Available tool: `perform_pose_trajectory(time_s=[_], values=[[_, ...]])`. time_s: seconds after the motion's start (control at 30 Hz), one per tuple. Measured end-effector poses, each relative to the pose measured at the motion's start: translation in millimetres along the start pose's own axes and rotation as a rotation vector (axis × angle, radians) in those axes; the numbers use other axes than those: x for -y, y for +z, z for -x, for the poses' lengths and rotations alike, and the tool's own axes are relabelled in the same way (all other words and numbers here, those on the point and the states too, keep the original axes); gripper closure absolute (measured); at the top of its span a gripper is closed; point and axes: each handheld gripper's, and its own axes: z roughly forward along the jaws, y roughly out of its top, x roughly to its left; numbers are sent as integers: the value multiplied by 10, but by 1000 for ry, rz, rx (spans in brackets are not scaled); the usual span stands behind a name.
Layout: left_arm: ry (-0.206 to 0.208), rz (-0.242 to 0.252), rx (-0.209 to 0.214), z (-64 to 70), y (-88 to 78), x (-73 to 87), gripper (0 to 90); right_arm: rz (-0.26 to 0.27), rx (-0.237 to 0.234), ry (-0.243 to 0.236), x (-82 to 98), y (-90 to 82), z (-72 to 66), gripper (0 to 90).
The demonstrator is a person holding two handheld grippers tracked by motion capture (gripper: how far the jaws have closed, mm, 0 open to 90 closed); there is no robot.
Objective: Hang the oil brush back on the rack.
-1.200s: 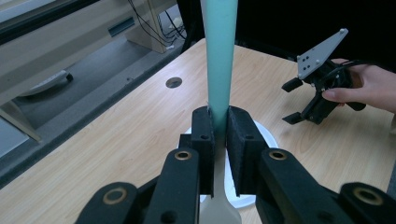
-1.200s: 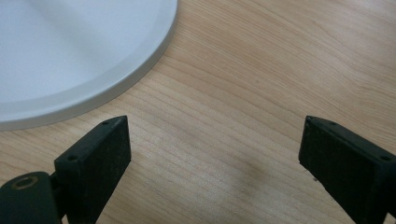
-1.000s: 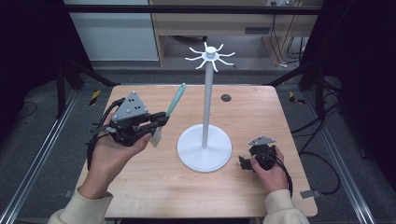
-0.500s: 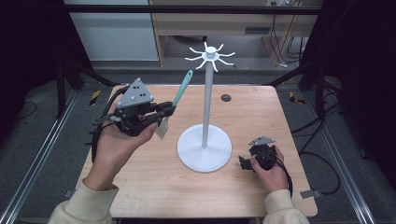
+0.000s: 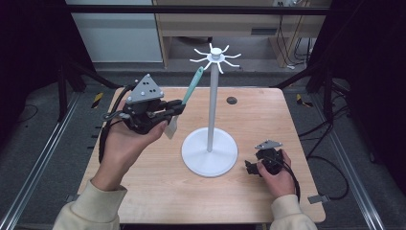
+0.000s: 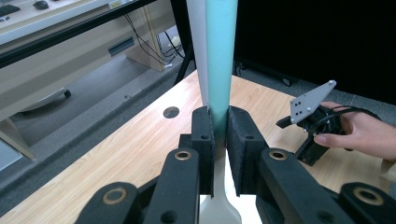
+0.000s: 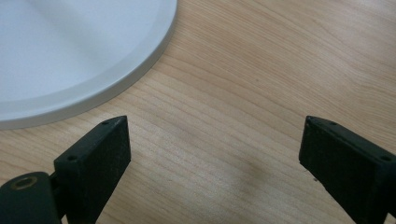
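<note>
The left gripper [image 5: 167,111] has lifted a teal-handled spatula [image 5: 192,87] up toward the stand's hooks [image 5: 214,56] at one o'clock, jaws clamped on its handle; hanging looks close. The right gripper [image 5: 253,165] rests on the table [image 5: 268,110], jaws wide and empty.

Spatula [image 5: 190,91]: teal handle, pale translucent-white blade. Lifted clear of the table, tilted, handle end up and to the right, blade down. Its upper tip lies just beside the hooks of the rack [image 5: 210,100]. Rack: white, round flat base, slim upright pole, ring of hooks on top; stands mid-table. In the left gripper view the handle [image 6: 219,56] runs upright.
</note>
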Motion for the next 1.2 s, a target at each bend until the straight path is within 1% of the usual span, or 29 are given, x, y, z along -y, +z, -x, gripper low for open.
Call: perform_pose_trajectory(time_s=[0.17, 0.23, 0.43, 0.57, 0.77, 0.8, 1.0, 1.13, 1.2], values=[[0, -3, -3, -2, -1, -2, 814, -1, -1, -3, -2, 4, -6, 96], [6, -10, -13, -5, 3, 0, 814, -1, -1, -3, -2, 1, -5, 96], [1, -12, -10, -20, 25, 0, 814, -1, -1, -3, -2, 1, -5, 96], [8, -20, -6, -9, 42, -5, 814, -1, -3, -4, -2, 4, -7, 96], [4, -23, -2, -3, 65, -19, 814, -1, -4, -6, -2, 3, -7, 96], [12, -35, -1, -7, 68, -27, 814, -3, -2, -6, -2, 3, -8, 95], [2, -38, -1, -9, 96, -49, 814, -3, -5, -4, -2, 5, -8, 95], [9, -57, -2, -18, 129, -51, 814, -2, -5, -4, -2, 5, -6, 95], [-4, -53, -1, -22, 145, -47, 814, -2, -6, -4, -2, 4, -7, 95]])
